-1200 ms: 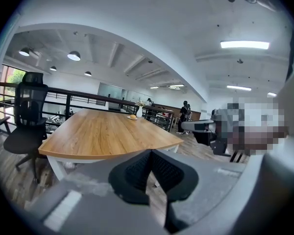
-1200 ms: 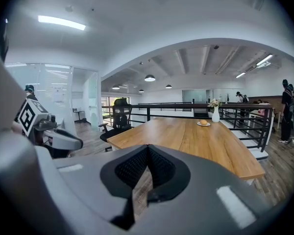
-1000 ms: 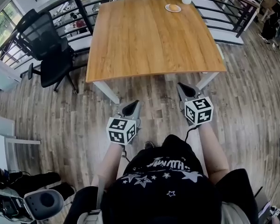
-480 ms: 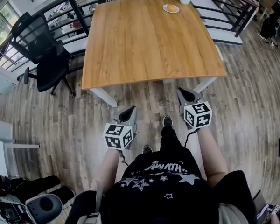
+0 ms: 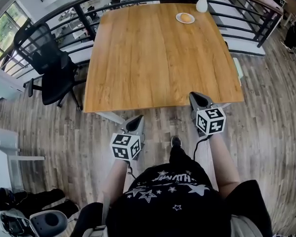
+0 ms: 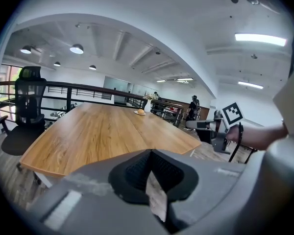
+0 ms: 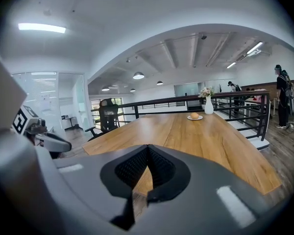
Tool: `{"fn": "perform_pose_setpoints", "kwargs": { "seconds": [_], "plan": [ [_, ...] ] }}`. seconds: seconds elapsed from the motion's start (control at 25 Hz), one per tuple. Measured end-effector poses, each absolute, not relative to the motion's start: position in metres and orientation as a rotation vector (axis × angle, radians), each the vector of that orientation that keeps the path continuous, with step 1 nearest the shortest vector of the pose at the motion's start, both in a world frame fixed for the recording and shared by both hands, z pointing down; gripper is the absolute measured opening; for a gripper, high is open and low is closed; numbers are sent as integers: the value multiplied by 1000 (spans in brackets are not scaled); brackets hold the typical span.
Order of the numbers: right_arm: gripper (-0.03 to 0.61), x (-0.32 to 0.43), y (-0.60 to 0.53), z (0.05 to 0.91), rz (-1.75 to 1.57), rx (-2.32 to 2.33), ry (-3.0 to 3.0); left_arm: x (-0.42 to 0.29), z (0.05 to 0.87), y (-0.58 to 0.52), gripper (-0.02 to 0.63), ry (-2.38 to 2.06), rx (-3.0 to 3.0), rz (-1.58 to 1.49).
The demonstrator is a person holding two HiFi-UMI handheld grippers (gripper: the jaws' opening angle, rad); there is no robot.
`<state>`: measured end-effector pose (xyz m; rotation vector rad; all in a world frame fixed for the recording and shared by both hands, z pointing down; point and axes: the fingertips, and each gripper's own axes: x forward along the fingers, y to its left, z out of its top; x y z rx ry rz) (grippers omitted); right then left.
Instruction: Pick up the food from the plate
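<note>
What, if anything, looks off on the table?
Nothing stands out. The bun sits on its plate at the table's far end, beside an upright white vase; no spills or damage visible.

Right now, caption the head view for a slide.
Left gripper and right gripper, both shut and empty, at the table's near edge; food on its plate at the far edge.
</note>
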<state>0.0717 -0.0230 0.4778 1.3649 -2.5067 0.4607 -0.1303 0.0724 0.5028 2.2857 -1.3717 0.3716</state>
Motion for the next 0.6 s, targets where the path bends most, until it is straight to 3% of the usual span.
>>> {"fn": "perform_pose_setpoints", "kwargs": {
  "seconds": [0.6],
  "plan": [
    [0,153,-174,459,491,1392,-2577,-68,483,-61,-2,-1470,2274,364]
  ]
}}
